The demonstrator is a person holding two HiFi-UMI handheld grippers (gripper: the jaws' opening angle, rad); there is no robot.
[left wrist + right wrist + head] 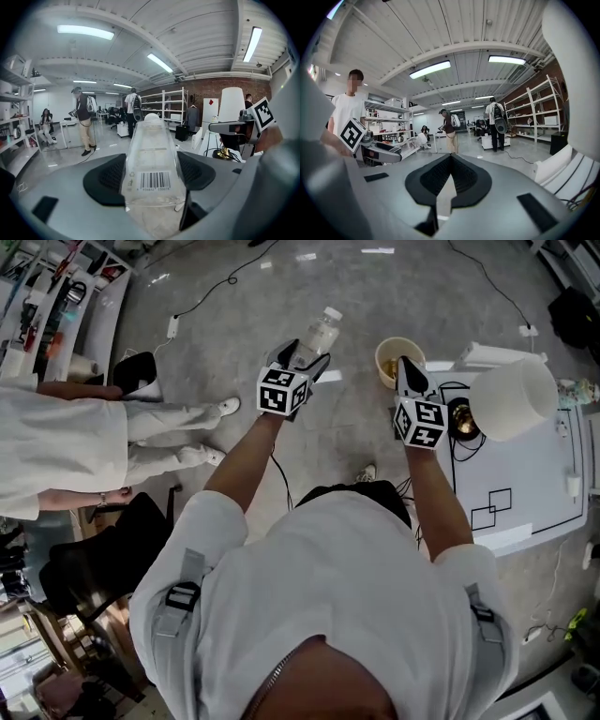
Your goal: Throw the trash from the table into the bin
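My left tongs [307,354] pinch the clear bottle [322,331], long axis pointing up-frame, with the bin [382,349] just right of it at upper centre (nearer my right tongs [407,371], pressed together and empty).

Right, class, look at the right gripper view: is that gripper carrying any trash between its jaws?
No, the right gripper has its jaws closed tip to tip, with nothing held between them.
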